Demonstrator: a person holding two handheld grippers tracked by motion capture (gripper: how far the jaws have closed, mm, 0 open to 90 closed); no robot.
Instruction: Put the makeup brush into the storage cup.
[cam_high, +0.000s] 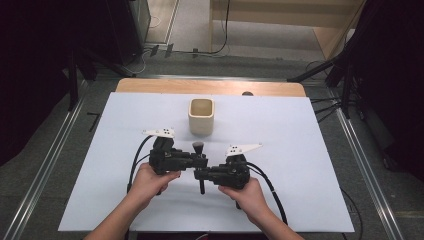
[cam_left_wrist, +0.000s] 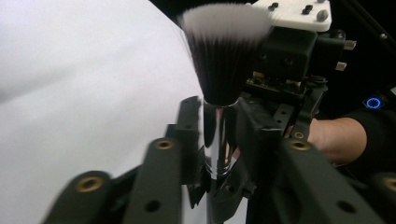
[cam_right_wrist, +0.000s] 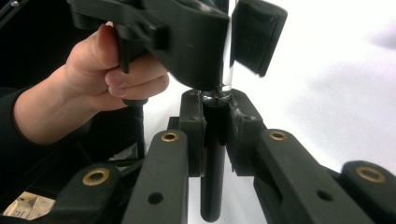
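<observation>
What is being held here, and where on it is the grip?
A makeup brush. The right gripper clamps its black handle just below the chrome collar; the left gripper sits around the chrome collar, apparently loosened.

No text, label, brand or number can be read in any of the views. The only sign to be made out is a small blue glowing ring (cam_left_wrist: 372, 102), seen in the left gripper view on a dark body at the right edge; no character is carried by it. Something pale and crumpled (cam_right_wrist: 25, 205) is seen in the right gripper view at the bottom left corner, but any marks on it are too blurred to be read.
</observation>
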